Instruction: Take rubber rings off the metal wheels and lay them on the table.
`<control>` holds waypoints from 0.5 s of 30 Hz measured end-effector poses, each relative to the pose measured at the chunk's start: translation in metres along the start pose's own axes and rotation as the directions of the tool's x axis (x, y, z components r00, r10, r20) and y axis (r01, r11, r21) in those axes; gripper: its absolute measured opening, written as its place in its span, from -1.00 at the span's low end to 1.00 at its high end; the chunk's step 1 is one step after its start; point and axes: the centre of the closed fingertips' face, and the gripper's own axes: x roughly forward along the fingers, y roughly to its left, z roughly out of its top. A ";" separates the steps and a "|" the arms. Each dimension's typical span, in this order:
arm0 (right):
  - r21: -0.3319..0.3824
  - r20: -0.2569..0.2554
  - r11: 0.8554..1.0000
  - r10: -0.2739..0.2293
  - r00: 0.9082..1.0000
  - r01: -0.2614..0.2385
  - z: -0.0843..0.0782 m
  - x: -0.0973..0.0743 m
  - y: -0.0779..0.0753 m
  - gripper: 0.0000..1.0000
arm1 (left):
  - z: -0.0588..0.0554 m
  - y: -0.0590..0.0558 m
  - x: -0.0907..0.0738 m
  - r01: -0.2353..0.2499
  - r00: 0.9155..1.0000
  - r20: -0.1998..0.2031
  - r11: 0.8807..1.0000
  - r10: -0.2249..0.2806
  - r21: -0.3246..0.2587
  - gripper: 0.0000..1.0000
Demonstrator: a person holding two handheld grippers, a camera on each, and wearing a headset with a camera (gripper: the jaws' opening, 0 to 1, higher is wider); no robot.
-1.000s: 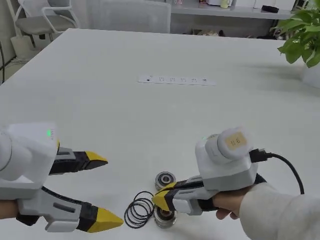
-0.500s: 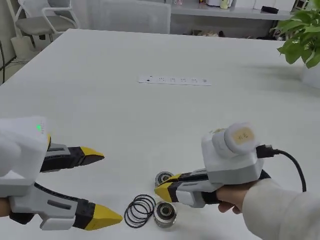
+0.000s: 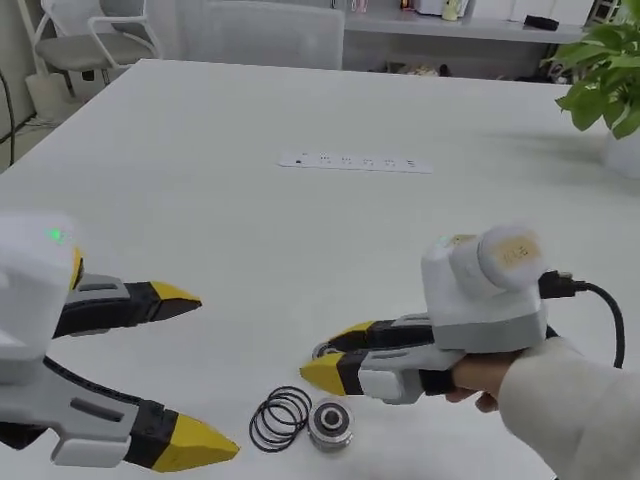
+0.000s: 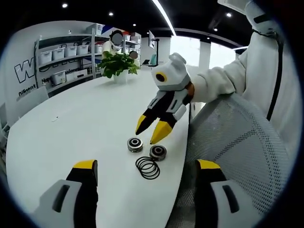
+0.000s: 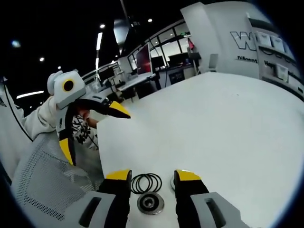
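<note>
A stack of loose black rubber rings point(image 3: 280, 418) lies flat on the white table point(image 3: 300, 230) near its front edge. Right beside them stands a metal wheel point(image 3: 330, 422). A second metal wheel point(image 3: 321, 351) is partly hidden behind my right gripper point(image 3: 331, 356), which hovers open just above it, holding nothing. My left gripper point(image 3: 194, 372) is wide open to the left of the rings. The left gripper view has both wheels point(image 4: 135, 144) point(image 4: 157, 152), the rings point(image 4: 147, 167) and the right gripper point(image 4: 150, 131). The right gripper view looks down on the rings point(image 5: 146, 183) and one wheel point(image 5: 150, 203).
A white power strip point(image 3: 355, 161) lies mid-table. A potted plant point(image 3: 600, 60) stands at the far right and an office chair point(image 3: 90, 35) at the far left. The table's near edge runs just below the rings, with a mesh chair point(image 4: 228, 137) beside it.
My right gripper has lifted up and to the right, off the near wheel, which now stands uncovered beside the rings. My left gripper has drifted a little to the left.
</note>
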 end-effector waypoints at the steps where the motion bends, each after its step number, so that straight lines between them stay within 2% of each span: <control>1: -0.010 0.004 1.000 0.000 1.000 0.000 0.002 -0.002 0.001 -0.20 | 0.000 -0.002 -0.002 0.005 1.000 -0.003 1.000 -0.005 -0.004 0.69; 3: -0.024 0.010 1.000 -0.001 1.000 0.002 0.004 -0.005 0.002 -0.08 | 0.001 -0.004 -0.006 0.007 1.000 -0.006 1.000 -0.007 0.002 0.74; 9: -0.065 -0.030 0.998 0.020 0.999 -0.022 -0.002 -0.012 0.009 0.21 | 0.007 -0.004 -0.018 -0.012 1.000 0.001 1.000 0.012 0.007 0.84; 12: -0.067 -0.026 0.997 0.031 0.999 -0.032 0.000 -0.018 0.012 0.37 | 0.008 -0.003 -0.024 -0.030 1.000 0.006 1.000 0.030 -0.005 0.97; 15: -0.063 -0.022 0.998 0.030 0.999 -0.031 0.000 -0.025 0.014 0.51 | 0.007 -0.003 -0.030 -0.043 0.999 0.010 0.999 0.043 -0.013 0.99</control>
